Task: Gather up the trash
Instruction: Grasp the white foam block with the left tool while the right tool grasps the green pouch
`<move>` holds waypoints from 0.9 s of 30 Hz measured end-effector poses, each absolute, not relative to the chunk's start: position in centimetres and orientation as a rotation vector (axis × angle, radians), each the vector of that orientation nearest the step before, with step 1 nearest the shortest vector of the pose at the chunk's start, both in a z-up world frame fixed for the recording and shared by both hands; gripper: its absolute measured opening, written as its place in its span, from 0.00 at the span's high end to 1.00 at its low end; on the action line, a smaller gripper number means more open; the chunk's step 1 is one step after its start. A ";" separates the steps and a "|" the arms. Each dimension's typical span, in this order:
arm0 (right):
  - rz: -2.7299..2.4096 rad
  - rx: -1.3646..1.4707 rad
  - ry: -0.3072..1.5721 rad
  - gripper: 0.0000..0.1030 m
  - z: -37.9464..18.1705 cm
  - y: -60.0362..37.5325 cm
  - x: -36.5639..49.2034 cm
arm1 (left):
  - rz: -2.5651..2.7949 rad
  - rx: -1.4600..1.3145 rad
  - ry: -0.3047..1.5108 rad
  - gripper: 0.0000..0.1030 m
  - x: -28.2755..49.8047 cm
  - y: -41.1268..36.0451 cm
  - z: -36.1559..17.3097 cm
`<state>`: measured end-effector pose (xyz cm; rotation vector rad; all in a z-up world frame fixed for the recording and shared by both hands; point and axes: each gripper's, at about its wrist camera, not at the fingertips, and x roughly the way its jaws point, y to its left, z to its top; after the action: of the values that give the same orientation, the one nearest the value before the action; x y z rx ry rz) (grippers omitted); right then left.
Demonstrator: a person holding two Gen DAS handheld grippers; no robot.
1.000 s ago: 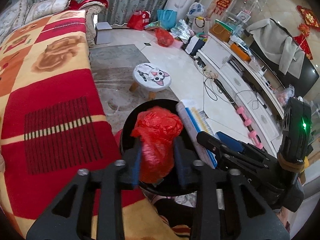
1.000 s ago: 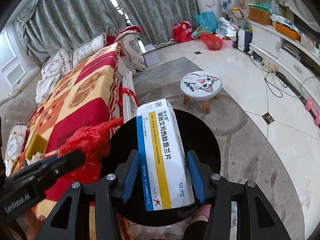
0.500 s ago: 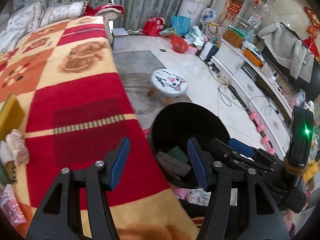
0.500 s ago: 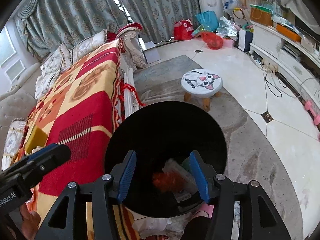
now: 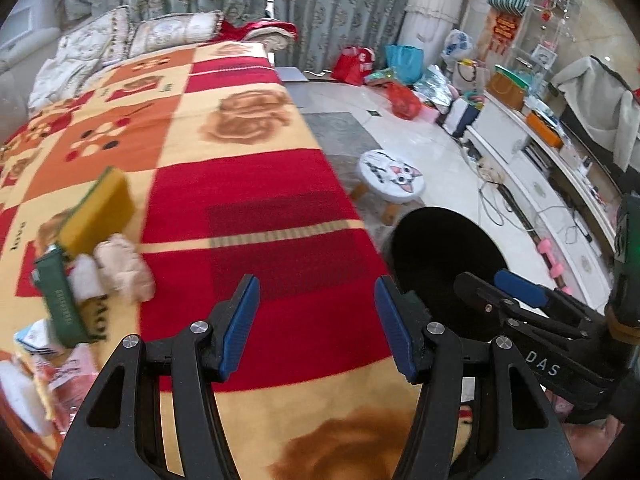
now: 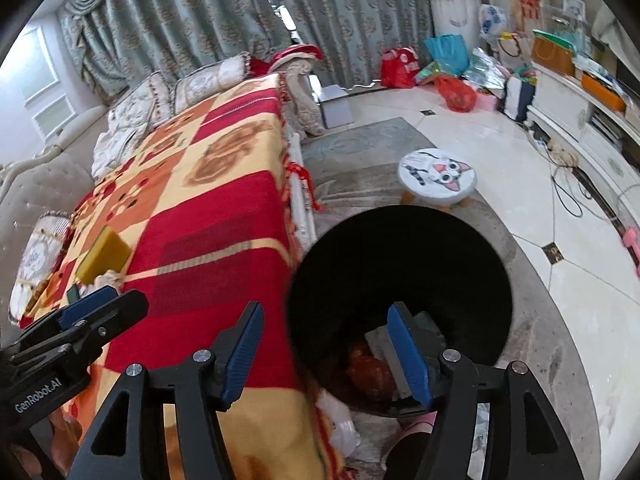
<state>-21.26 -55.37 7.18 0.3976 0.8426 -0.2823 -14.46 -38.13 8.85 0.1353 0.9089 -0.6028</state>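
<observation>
My left gripper is open and empty over the red and yellow blanket. My right gripper is open and empty at the near rim of the black bin. The red plastic bag and a box lie inside the bin. On the blanket at the left lie a yellow sponge, crumpled tissues, a green box and more wrappers. The bin also shows in the left wrist view, with the right gripper over it.
A cat-face stool stands on the floor beyond the bin. Bags sit by the curtains. A white TV cabinet runs along the right, with cables and pink dumbbells on the floor.
One second ago the left gripper held the red bag and the right held the medicine box over the bin. Both opened and dropped them in. Both grippers have since swung left toward the blanket.
</observation>
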 end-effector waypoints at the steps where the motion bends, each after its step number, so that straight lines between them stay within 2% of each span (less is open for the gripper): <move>1: -0.274 0.392 0.843 0.40 7.3 -54.9 -21.1 | -0.590 0.135 0.904 0.43 -14.4 -37.3 8.9; 27: 0.041 0.246 0.898 0.33 7.6 -39.4 -16.1 | -0.359 0.077 0.951 0.43 -15.6 -21.6 8.5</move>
<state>-16.06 -39.44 7.64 0.2462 0.8981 0.0414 -15.57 -21.59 8.51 0.0768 0.9510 -0.3588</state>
